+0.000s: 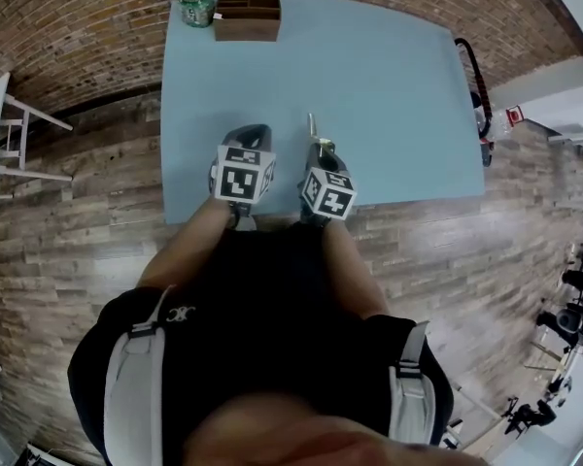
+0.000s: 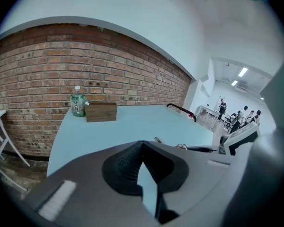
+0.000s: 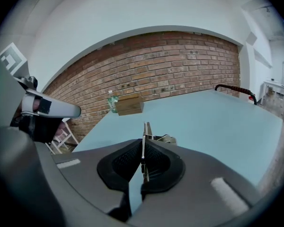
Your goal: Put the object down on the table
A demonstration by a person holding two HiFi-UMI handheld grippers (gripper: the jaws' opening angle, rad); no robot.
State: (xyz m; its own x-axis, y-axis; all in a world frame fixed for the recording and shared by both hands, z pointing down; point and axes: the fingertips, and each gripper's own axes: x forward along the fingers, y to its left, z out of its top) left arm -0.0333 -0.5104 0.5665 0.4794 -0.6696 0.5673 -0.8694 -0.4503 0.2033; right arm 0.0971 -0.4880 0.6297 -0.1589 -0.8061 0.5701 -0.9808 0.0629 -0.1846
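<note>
My right gripper [image 1: 320, 146] is over the near part of the light blue table [image 1: 398, 85], shut on a thin metal object [image 1: 311, 123]. The object sticks forward past the fingertips. In the right gripper view it stands edge-on as a narrow blade [image 3: 145, 131] between the closed jaws, with more metal [image 3: 164, 138] just beyond. My left gripper [image 1: 254, 132] hovers beside it on the left, above the table's near edge. Its jaws meet at the tips [image 2: 142, 144] with nothing between them. The object hangs in the air above the tabletop.
A green bottle [image 1: 196, 3] and a wooden box [image 1: 247, 17] stand at the far left corner of the table. A black and red item [image 1: 472, 76] hangs at the table's right edge. A white chair [image 1: 15, 134] stands to the left on the wooden floor.
</note>
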